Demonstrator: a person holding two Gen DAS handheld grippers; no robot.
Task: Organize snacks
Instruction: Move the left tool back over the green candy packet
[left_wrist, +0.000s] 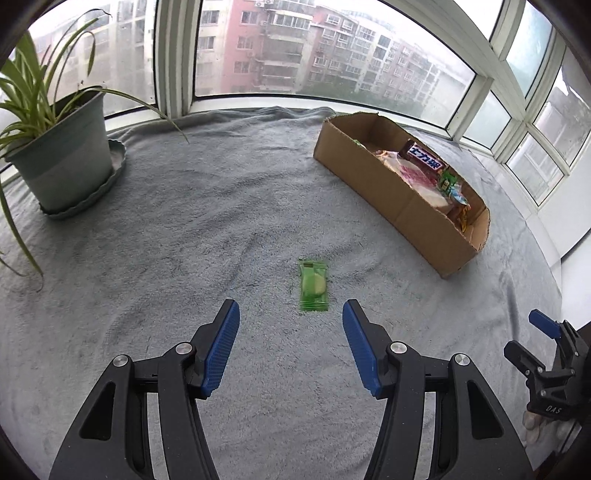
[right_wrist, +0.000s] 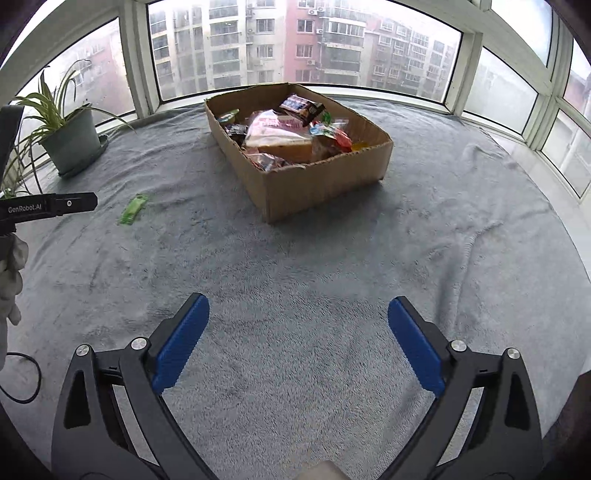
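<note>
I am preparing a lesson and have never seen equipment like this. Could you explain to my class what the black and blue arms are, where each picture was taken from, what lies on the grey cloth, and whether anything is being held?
There is no robot here. A person holds a two-finger claw in each hand, and a wide-angle camera on each claw looks forward along its fingers.

One picture comes from the left claw, the other from the right claw. Both stand open and hold nothing.

On the grey blanket lies one loose green snack packet, just ahead of the left claw's fingers. The same packet appears small at the left of the right-hand view. A cardboard box already holds many snacks, among them a dark chocolate bar. A potted plant stands by the window.

The left claw seems best placed to pick up the packet next.
</note>
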